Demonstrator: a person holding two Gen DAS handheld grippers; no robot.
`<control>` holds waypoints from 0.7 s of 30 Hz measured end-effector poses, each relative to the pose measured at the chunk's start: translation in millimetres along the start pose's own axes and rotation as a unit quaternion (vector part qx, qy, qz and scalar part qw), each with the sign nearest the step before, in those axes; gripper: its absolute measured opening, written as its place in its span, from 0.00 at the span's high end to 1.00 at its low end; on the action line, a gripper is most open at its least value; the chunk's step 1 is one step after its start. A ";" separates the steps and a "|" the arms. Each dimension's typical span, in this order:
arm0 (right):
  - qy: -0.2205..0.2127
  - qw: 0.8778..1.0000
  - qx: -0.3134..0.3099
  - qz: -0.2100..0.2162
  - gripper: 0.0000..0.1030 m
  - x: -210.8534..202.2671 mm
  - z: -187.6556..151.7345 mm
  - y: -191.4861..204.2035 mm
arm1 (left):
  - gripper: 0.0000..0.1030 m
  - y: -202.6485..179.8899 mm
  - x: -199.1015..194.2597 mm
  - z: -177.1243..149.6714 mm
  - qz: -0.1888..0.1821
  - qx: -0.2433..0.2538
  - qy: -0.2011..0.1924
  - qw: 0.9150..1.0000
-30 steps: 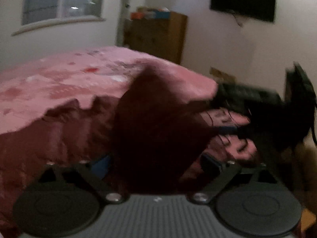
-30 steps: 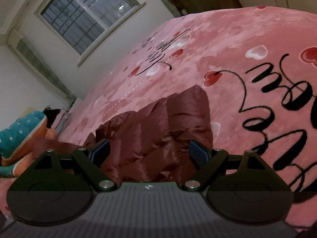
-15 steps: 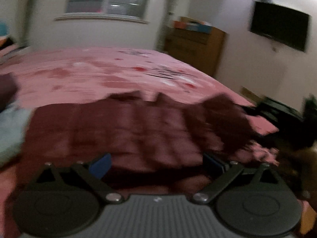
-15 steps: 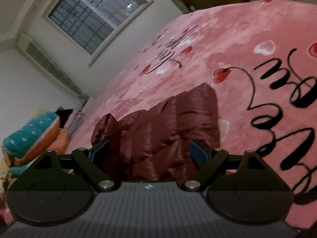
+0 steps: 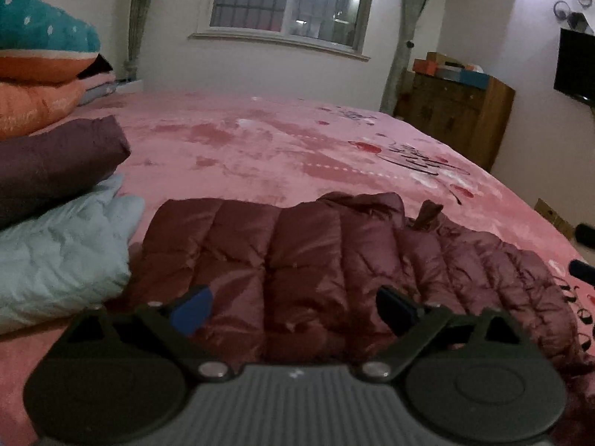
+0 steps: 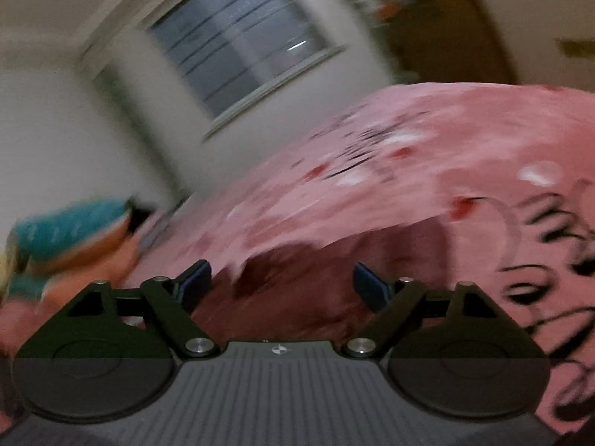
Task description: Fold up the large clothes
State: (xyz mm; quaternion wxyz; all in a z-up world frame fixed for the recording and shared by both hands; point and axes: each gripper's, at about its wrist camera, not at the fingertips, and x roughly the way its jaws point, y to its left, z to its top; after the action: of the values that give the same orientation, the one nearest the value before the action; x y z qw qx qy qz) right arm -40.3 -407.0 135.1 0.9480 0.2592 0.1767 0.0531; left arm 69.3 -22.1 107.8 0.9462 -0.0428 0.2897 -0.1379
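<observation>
A dark red quilted puffer jacket (image 5: 334, 256) lies spread flat on the pink bedspread (image 5: 282, 148). My left gripper (image 5: 293, 314) is open and hovers just above the jacket's near edge, empty. In the blurred right wrist view the same jacket (image 6: 334, 271) lies below my right gripper (image 6: 280, 284), which is open and holds nothing. The jacket's right part is bunched and wrinkled near the bed's right edge.
A light blue garment (image 5: 63, 256) and a folded dark purple one (image 5: 55, 163) lie at the left, with orange and teal pillows (image 5: 41, 55) behind. A wooden dresser (image 5: 457, 119) and a wall TV (image 5: 576, 63) stand at the right, a window (image 5: 293, 0) behind.
The left gripper has swung left, so the pillows and folded clothes came into view, and the jacket now lies flat. The right gripper has tilted and lifted, blurring its view.
</observation>
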 end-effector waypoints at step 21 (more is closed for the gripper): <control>0.149 0.965 -0.171 -0.133 0.20 99.8 -48.5 37.0 | 0.07 -1.3 60.8 -34.1 0.005 0.040 0.028 0.999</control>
State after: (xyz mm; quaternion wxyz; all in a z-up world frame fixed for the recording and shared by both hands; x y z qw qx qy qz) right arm 34.8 -333.1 84.4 0.9397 0.0562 0.3374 -0.0061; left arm 98.2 -40.7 47.2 0.9395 0.0004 0.3102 -0.1456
